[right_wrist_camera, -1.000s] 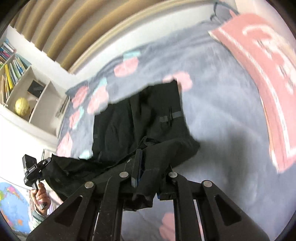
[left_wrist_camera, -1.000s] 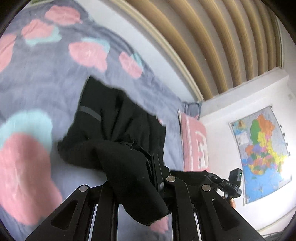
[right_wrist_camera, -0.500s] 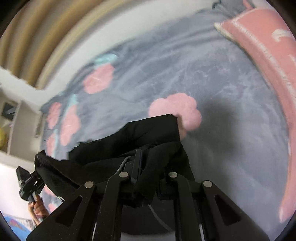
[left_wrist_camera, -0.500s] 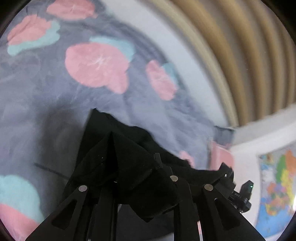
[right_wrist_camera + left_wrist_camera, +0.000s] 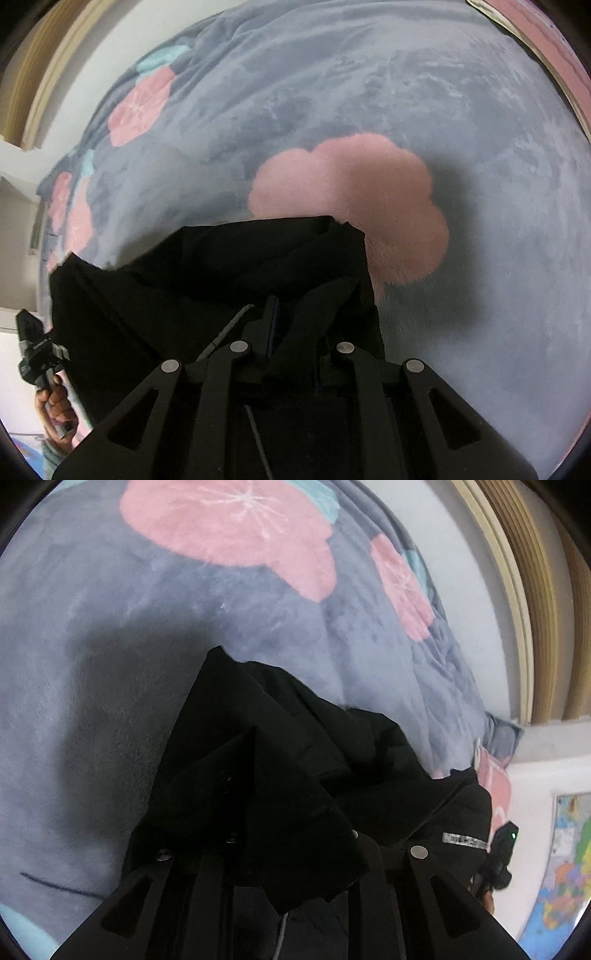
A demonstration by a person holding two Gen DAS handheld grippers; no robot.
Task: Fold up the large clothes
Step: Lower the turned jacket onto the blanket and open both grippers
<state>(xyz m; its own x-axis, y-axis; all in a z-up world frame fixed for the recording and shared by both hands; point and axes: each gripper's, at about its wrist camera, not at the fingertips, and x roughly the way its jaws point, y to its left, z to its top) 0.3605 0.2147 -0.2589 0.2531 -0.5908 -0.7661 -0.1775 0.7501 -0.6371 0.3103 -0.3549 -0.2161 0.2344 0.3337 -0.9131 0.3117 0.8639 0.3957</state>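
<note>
A large black garment is stretched between my two grippers, close above the grey blanket with pink flowers. My left gripper is shut on one end of the garment, which drapes over its fingers and hides the tips. My right gripper is shut on the other end, with cloth bunched between the jaws. The right gripper also shows in the left wrist view, and the left gripper shows in the right wrist view. A grey label strip sits on the cloth.
A pink pillow lies at the bed's far right. A wooden slatted headboard runs along the bed's edge. A wall map hangs beyond it. A large pink flower patch lies just ahead of the right gripper.
Both grippers have carried the garment's held edge forward and down towards the blanket. The spread part of the garment has dropped out of sight beneath the held fold.
</note>
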